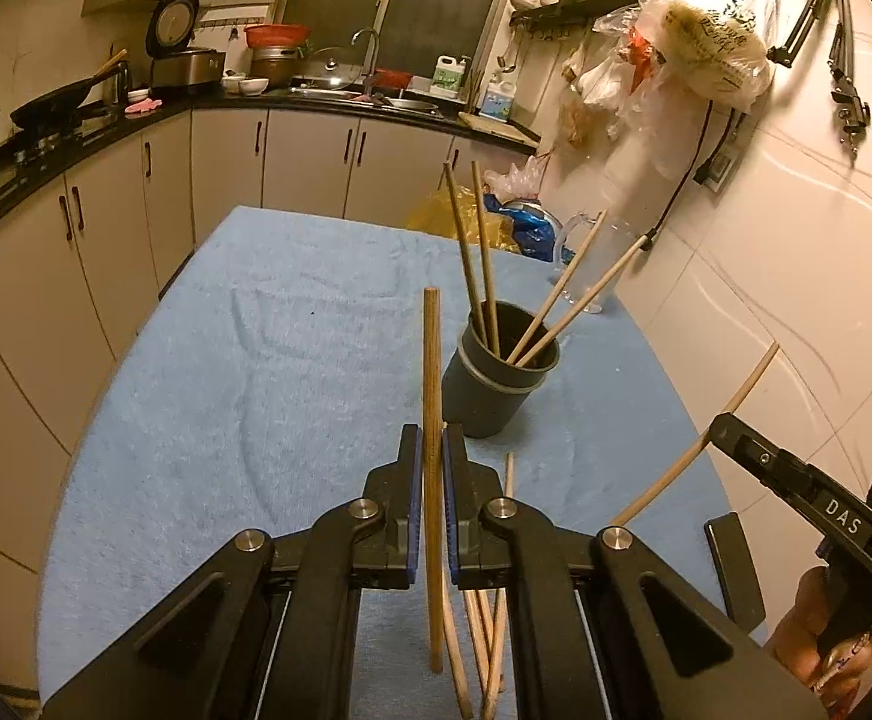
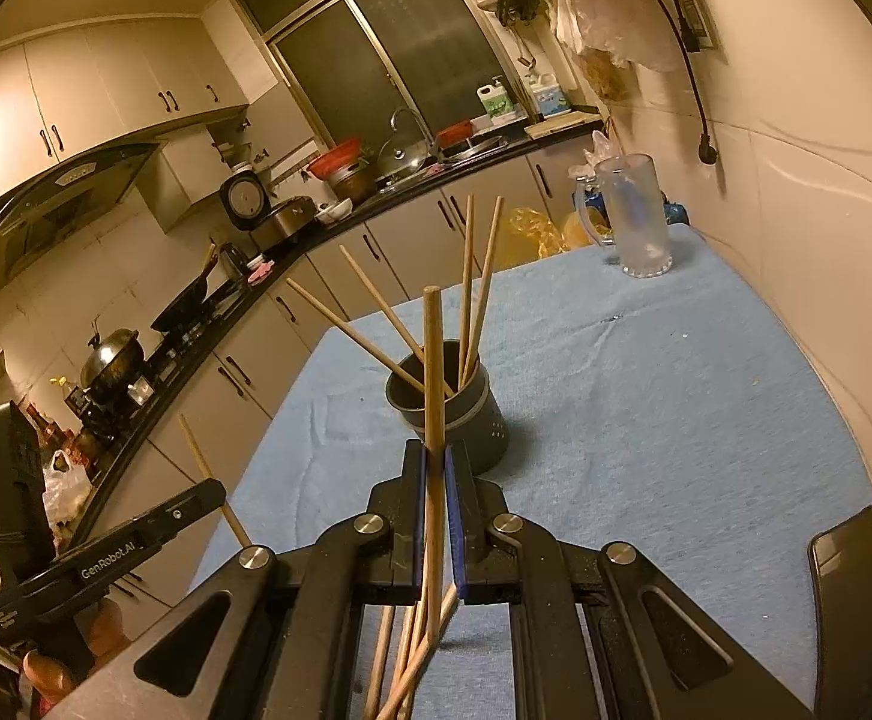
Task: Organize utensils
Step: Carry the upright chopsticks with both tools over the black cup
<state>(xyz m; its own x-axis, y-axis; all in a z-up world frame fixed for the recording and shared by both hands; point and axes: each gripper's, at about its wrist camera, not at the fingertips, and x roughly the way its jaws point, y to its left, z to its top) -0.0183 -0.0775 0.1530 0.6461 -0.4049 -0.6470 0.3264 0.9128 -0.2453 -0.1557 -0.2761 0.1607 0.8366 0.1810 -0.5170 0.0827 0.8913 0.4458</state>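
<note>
A: Nearest to me, what have the two grippers got?

B: On my left gripper the jaws are pinched nearly together on one brown chopstick, standing about upright between the blue pads with its blunt end up. My right gripper is clamped the same way on a paler chopstick, also close to upright. Under both sets of jaws loose chopsticks still lie fanned on the blue cloth of the bench.

A: Where does the holder sit from there?

B: Just beyond the jaws. The grey holder cup stands upright on the cloth; from the left gripper it is ahead and a little right, from the right gripper almost dead ahead. I judge the right one nearer its mouth. Four chopsticks lean inside it, two one way and two the other.

A: So what does the drop turn on?

B: I reckon each stick's lower end has to come over the open rim while its long axis stays steep, and find a gap between the leaning ones.

A: Anything farther off?

B: A clear glass mug at the bench's far right corner, well apart.
</note>
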